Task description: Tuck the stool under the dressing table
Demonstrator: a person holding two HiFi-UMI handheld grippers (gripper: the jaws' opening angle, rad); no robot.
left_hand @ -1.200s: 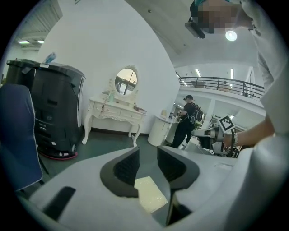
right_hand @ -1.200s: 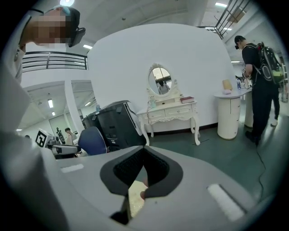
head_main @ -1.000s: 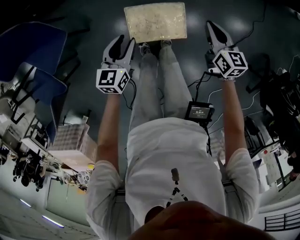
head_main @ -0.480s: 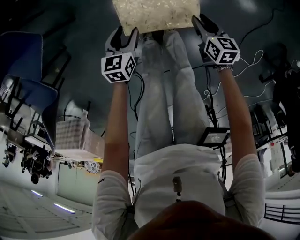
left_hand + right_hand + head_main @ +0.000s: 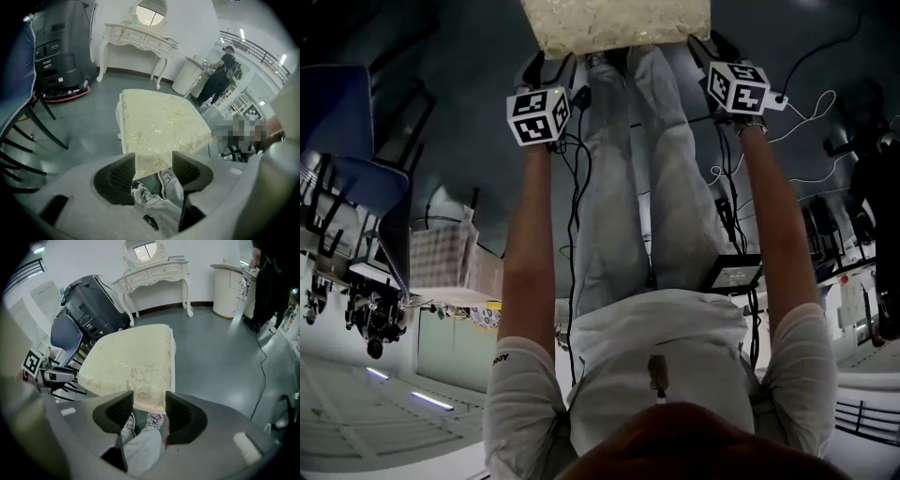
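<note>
Floor (image 5: 89,117) of plain grey runs open from the stool (image 5: 159,124) to the white dressing table (image 5: 140,37) at the far wall. The two are well apart, and the cream, gold-patterned seat stands just ahead of the person's shoes. A black machine (image 5: 58,51) and a blue chair (image 5: 356,141) bound the left side; a cream round cabinet (image 5: 187,75) stands to the right of the dressing table's legs.

The left claw (image 5: 153,159) is wide, and the seat's near edge shows between its pads without being pressed. The right claw (image 5: 149,401) is wide likewise, over that same edge. Both sets of jaws have just been opening.

Against a second ago, both arms reach further out and down. The claws then hung short of the stool, whose whole top showed in the head view — now they flank its near corners, and only its near strip shows there.
</note>
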